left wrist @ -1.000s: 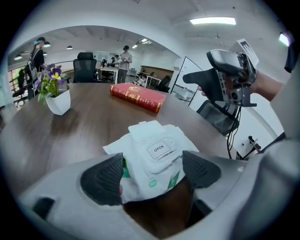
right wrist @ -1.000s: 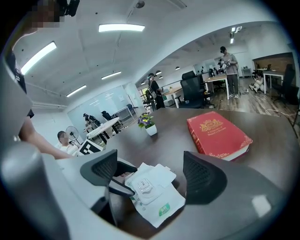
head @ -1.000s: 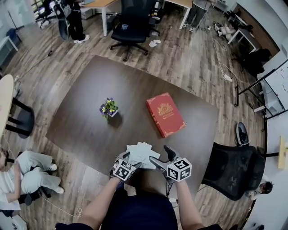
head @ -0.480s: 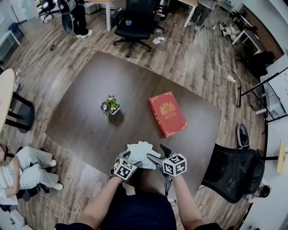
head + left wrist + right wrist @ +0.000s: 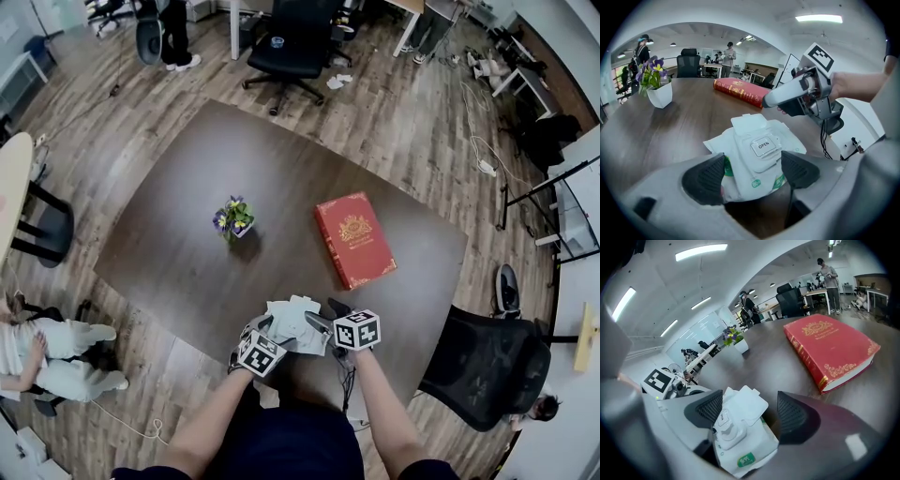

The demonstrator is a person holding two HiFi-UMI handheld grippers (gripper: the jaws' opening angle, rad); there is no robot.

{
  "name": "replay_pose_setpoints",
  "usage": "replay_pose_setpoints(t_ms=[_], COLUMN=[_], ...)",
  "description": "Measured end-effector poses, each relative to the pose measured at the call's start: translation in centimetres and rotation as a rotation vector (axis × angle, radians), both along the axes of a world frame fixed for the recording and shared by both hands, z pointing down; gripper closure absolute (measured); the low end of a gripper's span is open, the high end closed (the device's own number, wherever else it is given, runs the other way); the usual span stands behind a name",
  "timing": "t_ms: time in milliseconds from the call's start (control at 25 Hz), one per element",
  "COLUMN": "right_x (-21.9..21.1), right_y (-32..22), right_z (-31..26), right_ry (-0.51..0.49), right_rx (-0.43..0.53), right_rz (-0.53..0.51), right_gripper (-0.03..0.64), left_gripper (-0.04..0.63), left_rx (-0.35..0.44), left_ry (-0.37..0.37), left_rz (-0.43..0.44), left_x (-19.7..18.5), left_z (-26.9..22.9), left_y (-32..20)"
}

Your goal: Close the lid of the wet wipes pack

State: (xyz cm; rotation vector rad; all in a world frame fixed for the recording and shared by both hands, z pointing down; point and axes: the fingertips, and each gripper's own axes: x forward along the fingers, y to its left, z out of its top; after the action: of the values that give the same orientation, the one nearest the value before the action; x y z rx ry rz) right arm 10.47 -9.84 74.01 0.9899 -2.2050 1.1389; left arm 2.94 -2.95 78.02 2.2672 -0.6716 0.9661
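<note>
Left hand-held gripper (image 5: 750, 171) of mine is clamped on the near end of the wet wipes pack (image 5: 759, 150), one pad pressing each side of the soft white wrapper, and the pack lies flat on the bench (image 5: 187, 244) right at its near edge. Just beyond those pads sits the label reading OPEN (image 5: 763, 146), and past that the lid (image 5: 750, 125) is folded back, away from me, so the pack is not yet closed. My right hand-held gripper (image 5: 750, 411) hangs over the pack from the right of my left hand-held gripper, angled downward; its jaws have just been closing but are apart, with the raised lid and the top of the pack between them and neither pad touching. Further out from this gripper, ahead and to its right, a red book (image 5: 829, 350) with gold ornament lies flat on the bench, well apart from the pack. Ahead and to its left stands a small white pot of purple flowers (image 5: 231, 223), upright near the middle of the bench. Beyond the far edge is a black office chair (image 5: 281, 42) on the wooden floor (image 5: 412, 122).
</note>
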Motion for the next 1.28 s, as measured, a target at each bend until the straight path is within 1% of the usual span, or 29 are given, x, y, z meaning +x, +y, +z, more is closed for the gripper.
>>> replay_pose_setpoints(t_ms=[200,400,640,760,920,1160,1280], right_x=[-0.2,-0.1,-0.3,-0.3,-0.6,-1.3,-1.8], right_y=[-0.1,-0.2,0.1,0.2,0.3,1.3,1.8], right_z=[2.1,3.0,3.2,2.9,1.7,0.1,-0.4], right_ry=[0.02,0.04,0.047,0.046,0.044,0.05,0.04], right_rx=[-0.047,-0.064,-0.069,-0.061,-0.032,0.005,0.016], right_rz=[-0.024,-0.027,-0.043,-0.049,-0.053,-0.095,-0.108], right_gripper=[0.258,0.337,0.374,0.393,0.399,0.422,0.422], left_gripper=[0.222,0.222,0.222,0.224,0.224,0.224,0.224], left_rx=[-0.003,0.003,-0.001,0.005,0.0,0.008,0.004], left_ry=[0.0,0.013,0.01,0.008,0.009,0.011,0.011], left_rz=[0.0,-0.004,0.0,0.003,0.003,0.002,0.003], left_x=[0.0,0.0,0.1,0.2,0.1,0.0,0.0], left_z=[0.1,0.3,0.5,0.7,0.6,0.3,0.2], left_y=[0.0,0.0,0.2,0.1,0.1,-0.1,-0.1])
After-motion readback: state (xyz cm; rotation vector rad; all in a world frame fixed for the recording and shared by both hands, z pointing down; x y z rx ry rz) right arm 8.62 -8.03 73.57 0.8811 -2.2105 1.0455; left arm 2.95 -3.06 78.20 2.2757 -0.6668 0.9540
